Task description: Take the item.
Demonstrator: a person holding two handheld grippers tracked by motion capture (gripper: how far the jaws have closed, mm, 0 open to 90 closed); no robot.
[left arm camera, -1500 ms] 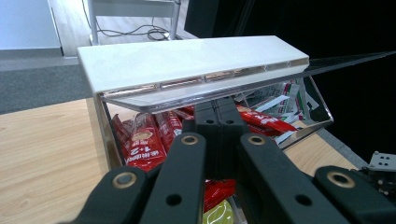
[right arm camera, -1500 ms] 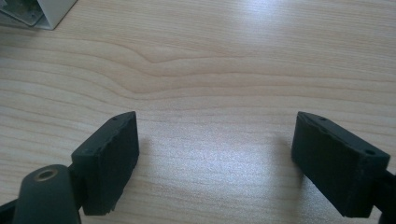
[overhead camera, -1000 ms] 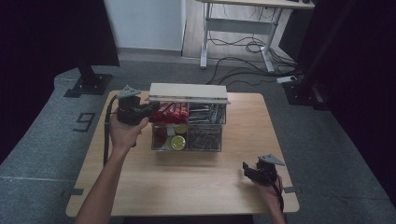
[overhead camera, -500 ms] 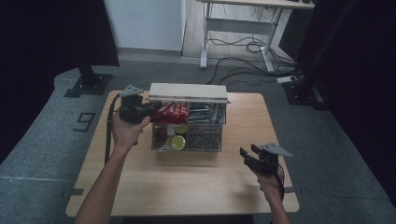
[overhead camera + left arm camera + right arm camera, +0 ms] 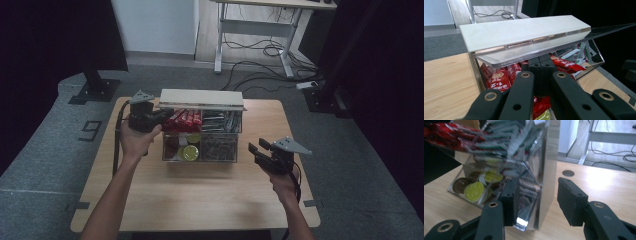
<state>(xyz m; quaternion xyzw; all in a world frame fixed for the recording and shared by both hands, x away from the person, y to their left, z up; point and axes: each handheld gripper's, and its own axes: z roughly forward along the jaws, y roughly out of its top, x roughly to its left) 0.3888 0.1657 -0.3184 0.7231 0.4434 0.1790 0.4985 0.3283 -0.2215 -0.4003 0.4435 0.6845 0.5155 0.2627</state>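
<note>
A clear plastic organiser box (image 5: 236, 150) with a white lid (image 5: 201, 99) stands mid-table, holding red packets (image 5: 182, 119) on top and green-topped capsules (image 5: 190, 152) below. My left gripper (image 5: 164, 116) is at the box's upper left side. In the left gripper view its jaws (image 5: 541, 64) are pressed together, their tips just under the lid (image 5: 524, 32) among the red packets (image 5: 499, 78). My right gripper (image 5: 257, 148) is open at the box's front right corner. In the right gripper view the box's corner (image 5: 547, 170) stands between its spread jaws (image 5: 540, 198), beside the capsules (image 5: 474, 190).
The wooden table (image 5: 200, 200) has bare room in front of the box and to both sides. A cable hole (image 5: 568, 173) sits in the tabletop behind the box. Beyond the far edge are a desk frame with cables (image 5: 260, 47) and dark stands on the grey floor.
My right gripper has moved forward and left from the table's front right to the box's right front corner. The left gripper has stayed at the box.
</note>
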